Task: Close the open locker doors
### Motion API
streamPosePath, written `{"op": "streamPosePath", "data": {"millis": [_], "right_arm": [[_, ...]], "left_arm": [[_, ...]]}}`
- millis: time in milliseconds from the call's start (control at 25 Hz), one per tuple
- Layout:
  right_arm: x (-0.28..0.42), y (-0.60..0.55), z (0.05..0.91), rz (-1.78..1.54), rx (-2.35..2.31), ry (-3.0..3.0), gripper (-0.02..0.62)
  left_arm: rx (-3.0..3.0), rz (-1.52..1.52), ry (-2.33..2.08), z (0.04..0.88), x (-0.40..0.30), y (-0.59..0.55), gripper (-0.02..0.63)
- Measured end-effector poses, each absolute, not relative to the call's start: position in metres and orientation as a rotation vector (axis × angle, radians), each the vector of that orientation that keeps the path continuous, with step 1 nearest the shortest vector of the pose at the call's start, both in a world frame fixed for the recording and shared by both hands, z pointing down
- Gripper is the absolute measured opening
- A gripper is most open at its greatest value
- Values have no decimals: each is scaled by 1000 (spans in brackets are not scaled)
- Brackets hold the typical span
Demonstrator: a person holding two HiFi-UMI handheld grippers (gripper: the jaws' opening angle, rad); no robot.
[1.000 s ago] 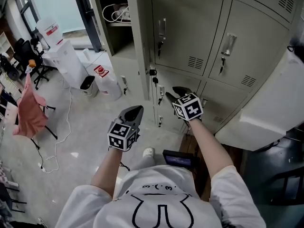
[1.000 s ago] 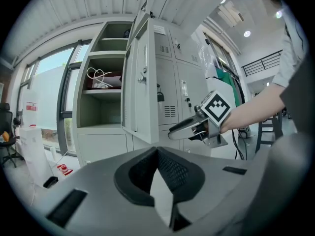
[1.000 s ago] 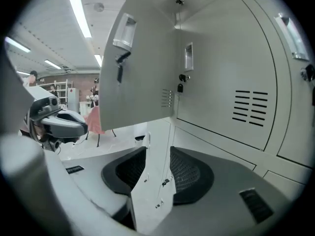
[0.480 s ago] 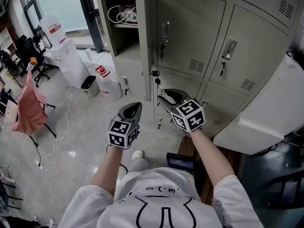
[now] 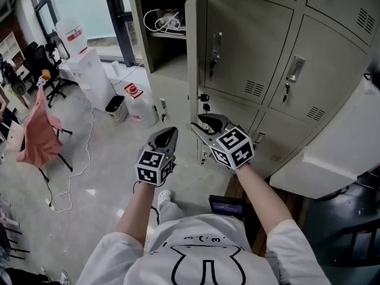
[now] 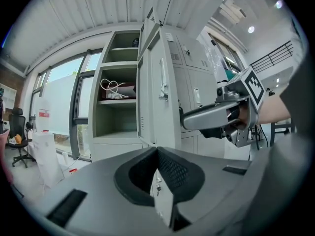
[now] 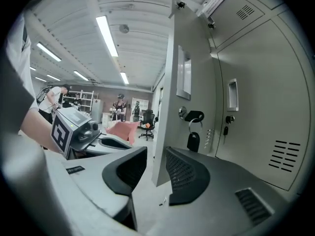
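The grey locker bank fills the upper half of the head view. One tall door (image 5: 192, 52) stands swung out, showing shelves with a coil of white cable (image 5: 166, 20). My right gripper (image 5: 200, 123) is open beside that door's free edge, and its jaws have just been closing with nothing pressed between them. In the right gripper view (image 7: 155, 154) the door (image 7: 189, 82) rises edge-on beyond the gap, with a key and black fob (image 7: 193, 141) hanging from its lock. My left gripper (image 5: 169, 133) is shut and empty, left of the door; its own view (image 6: 157, 154) faces the open compartment (image 6: 118, 107).
A water dispenser (image 5: 89, 70) and white bins (image 5: 139, 103) stand left of the lockers. A chair with pink cloth (image 5: 37, 129) and a floor cable (image 5: 71, 177) lie further left. A black device (image 5: 225, 205) sits by my feet, and a large white panel (image 5: 332, 153) is at the right.
My right gripper has shifted left and up, closer to the open door's edge, and its jaws have narrowed. The left gripper has risen slightly and stays shut.
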State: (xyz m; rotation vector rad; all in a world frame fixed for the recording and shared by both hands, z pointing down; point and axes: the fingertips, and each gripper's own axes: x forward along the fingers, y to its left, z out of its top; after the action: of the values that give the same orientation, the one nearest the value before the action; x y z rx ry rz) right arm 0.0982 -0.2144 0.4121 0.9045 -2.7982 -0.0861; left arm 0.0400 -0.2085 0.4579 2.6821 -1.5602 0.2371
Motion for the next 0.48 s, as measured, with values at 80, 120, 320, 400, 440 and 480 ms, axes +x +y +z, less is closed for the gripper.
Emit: {"op": "streamPosePath", "data": {"millis": [80,120,320,400,440,480], "right_arm": [[94,-216,413,-109,922,-2789,108],[93,-217,413,-120,929,-2782,108],[78,-220,414,-143,903,-2777,92],[69,-222,413,-153,884,-2782,92],[64,-222,413,-157,873,-2784,92],[59,-223,413,-164,862,-2785,92]], "left_arm": [[2679,229,-1570,457,36,-211,5],[2674,222,-1575,457,33,-213,5],[2650,181,-1613,454,20,-220,5],[2651,153,-1628,449,14,-222,5],[2654,139,-1630,446,11,-223,5],[2663,126,-1627,444,8,-222,5]]}}
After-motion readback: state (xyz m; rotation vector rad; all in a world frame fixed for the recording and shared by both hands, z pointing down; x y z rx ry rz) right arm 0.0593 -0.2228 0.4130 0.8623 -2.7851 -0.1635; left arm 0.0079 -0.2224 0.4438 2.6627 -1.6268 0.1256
